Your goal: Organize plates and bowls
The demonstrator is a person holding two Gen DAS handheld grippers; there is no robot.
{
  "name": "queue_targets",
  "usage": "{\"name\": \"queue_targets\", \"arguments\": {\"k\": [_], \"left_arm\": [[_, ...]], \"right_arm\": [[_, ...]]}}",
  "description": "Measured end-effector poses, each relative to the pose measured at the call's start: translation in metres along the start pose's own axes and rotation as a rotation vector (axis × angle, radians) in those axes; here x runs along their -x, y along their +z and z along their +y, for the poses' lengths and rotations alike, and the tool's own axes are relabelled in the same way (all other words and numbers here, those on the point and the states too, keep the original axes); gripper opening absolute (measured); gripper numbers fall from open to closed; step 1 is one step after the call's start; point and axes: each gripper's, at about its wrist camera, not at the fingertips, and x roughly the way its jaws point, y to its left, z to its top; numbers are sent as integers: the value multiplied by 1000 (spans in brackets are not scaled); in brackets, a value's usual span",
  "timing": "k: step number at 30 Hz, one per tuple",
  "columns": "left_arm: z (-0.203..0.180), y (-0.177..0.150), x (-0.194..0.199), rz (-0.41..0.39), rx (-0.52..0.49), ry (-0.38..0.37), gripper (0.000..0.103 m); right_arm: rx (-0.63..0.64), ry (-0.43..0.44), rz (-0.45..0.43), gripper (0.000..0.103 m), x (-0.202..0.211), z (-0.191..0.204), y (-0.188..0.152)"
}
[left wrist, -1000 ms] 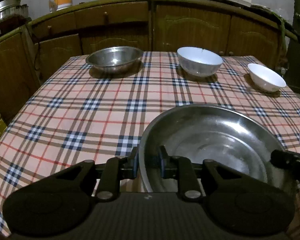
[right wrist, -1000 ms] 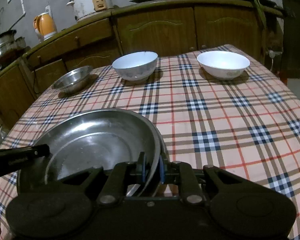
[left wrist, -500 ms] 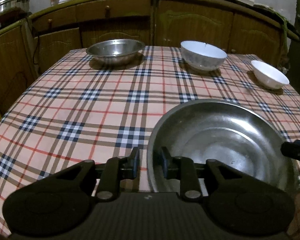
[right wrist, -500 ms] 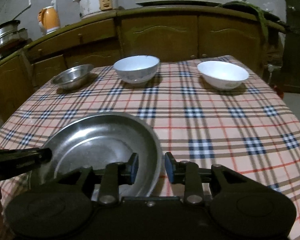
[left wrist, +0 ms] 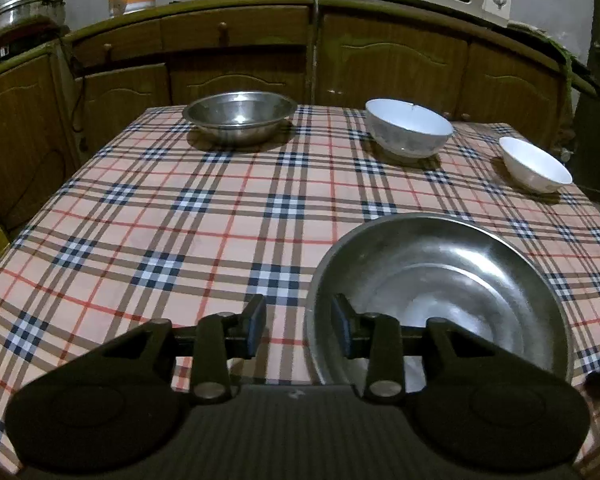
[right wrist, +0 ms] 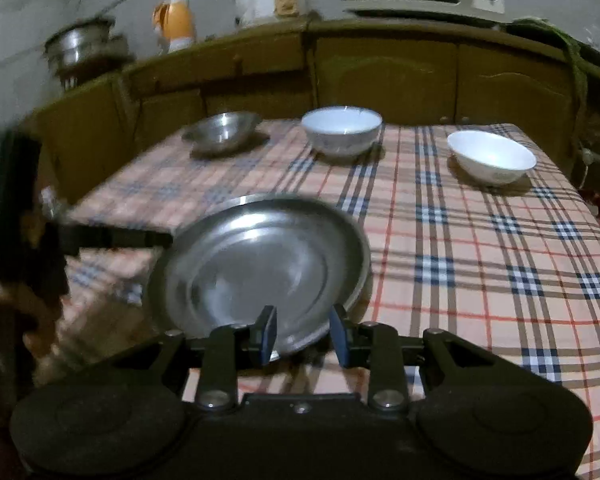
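The counter [left wrist: 204,216], draped in a peach plaid cloth, fills most of the room in front of me, with brown cabinets [left wrist: 392,60] running behind it. Nearest the person sits the big steel basin [left wrist: 440,296], resting flat on the cloth at the near right part of the counter. Along the far edge stand three smaller pieces, well apart from one another: a steel bowl [left wrist: 238,118] on the left, a deep white bowl [left wrist: 408,128] in the middle, and a shallow white bowl [left wrist: 534,164] toward the right corner.

Both hands angle their tools downward at the basin from the near side. The left tongs [left wrist: 298,326] have just been opening: the near left rim of the basin stands in the gap, the right pad inside the basin, the left pad over the cloth, neither pressing on the metal. The right tongs [right wrist: 302,330] have also just been opening and now sit spread, pulled a little back from the basin's near right rim, which lies just ahead of the pads without touching them. In the right wrist view the left tool [right wrist: 112,236] reaches in as a dark bar to the basin's left rim; that side is blurred.
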Motion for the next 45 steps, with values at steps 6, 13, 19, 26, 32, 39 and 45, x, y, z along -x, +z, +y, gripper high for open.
{"name": "queue_targets", "arguments": {"k": [6, 13, 19, 26, 32, 39, 45], "left_arm": [[-2, 0, 2, 1, -9, -6, 42], [2, 0, -5, 18, 3, 13, 55], [3, 0, -17, 55, -11, 9, 63], [5, 3, -36, 95, -15, -33, 52], [-7, 4, -34, 91, -41, -68, 28], [-17, 9, -20, 71, -40, -77, 25], [-35, 24, 3, 14, -72, -84, 24]], "right_arm": [[-16, -29, 25, 42, -19, -3, -4], [-131, -60, -23, 62, -21, -29, 13], [-229, -56, 16, 62, -50, -45, 19], [-349, -5, 38, 64, -77, -57, 19], [-350, 1, 46, 25, -82, -53, 22], [-322, -19, 6, 23, -59, -55, 26], [-313, -37, -54, 23, -26, -63, 38]]}}
